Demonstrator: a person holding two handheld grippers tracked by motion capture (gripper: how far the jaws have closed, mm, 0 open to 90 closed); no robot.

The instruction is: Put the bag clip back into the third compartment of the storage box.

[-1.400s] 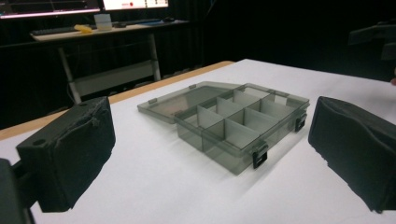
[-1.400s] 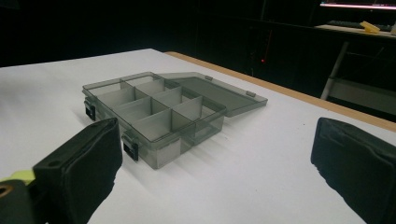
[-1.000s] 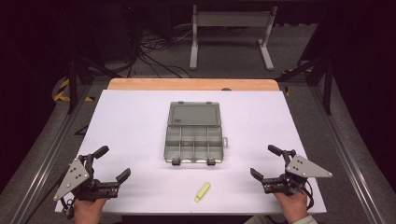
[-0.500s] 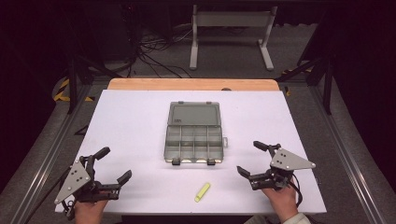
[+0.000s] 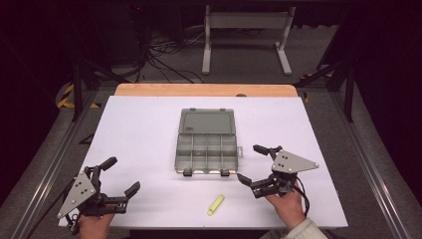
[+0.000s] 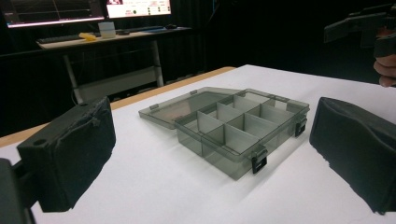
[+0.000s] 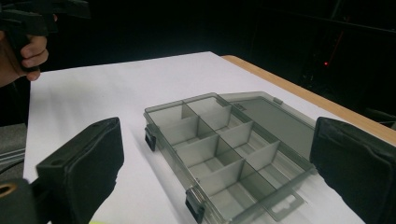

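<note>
A grey see-through compartment box (image 5: 206, 145) lies open in the middle of the white table (image 5: 139, 134), its lid flat toward the far side and its several compartments empty. The box (image 6: 233, 128) sits between my left jaws' line of sight, and the box (image 7: 224, 149) is close in front of my right jaws. A small yellow-green stick (image 5: 216, 204) lies near the front edge. My left gripper (image 5: 121, 176) is open at the front left, holding nothing. My right gripper (image 5: 253, 163) is open just right of the box, holding nothing.
A wooden strip (image 5: 204, 90) borders the table's far edge. Beyond it stand a grey metal stand (image 5: 246, 30) and cables on the floor. Metal rails (image 5: 45, 169) run along both sides of the table.
My right gripper has moved left and forward, closer to the box's right side. The left gripper has stayed in place.
</note>
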